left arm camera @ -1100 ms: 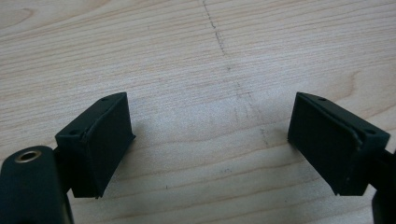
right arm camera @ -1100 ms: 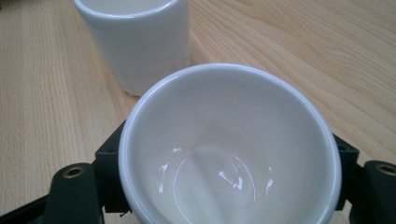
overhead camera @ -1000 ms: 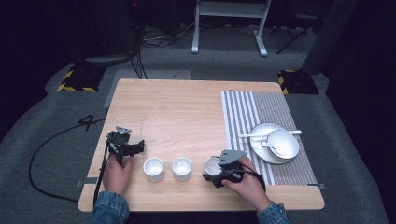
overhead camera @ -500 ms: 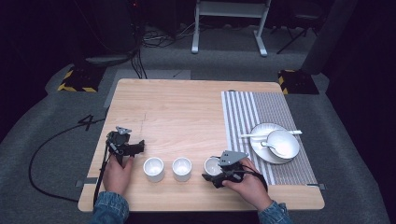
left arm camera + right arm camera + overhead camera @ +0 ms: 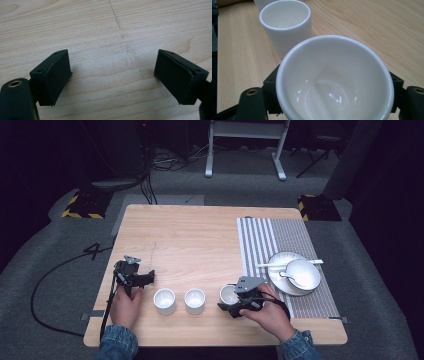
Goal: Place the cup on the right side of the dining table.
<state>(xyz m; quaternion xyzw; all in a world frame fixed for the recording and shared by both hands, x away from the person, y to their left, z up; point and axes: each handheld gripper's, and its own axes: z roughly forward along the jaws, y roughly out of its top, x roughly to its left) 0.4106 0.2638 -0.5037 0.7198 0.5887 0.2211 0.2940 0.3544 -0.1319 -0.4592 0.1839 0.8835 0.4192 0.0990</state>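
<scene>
So we've got a light wooden counter (image 5: 200, 235) with three small white cups lined up along the near edge. Our right tool (image 5: 235, 302) is clamped on the right-hand cup (image 5: 229, 294), one black jaw on each side of its wall, and from the right gripper view that cup (image 5: 334, 80) is empty and glossy inside. We can't tell if it's sitting on the wood or lifted just off it. The middle cup (image 5: 195, 300) stands upright just beside it, a small gap between them, and it shows up behind the gripped one in the right gripper view too (image 5: 285, 22), also empty. The left cup (image 5: 164, 300) is next along, same spacing or close to it. Our left tool (image 5: 145, 279) sits a bit to the left of that cup, not touching it, jaws spread wide with nothing between them; the left gripper view has bare wood grain and a faint dark scratch line (image 5: 125, 40) running across the counter. Over on the right there's a grey striped mat (image 5: 265, 240) with a white plate (image 5: 280, 280) on it, a white bowl (image 5: 302, 272) resting on the plate, and a white spoon (image 5: 272, 264) lying across the plate's far side.
</scene>
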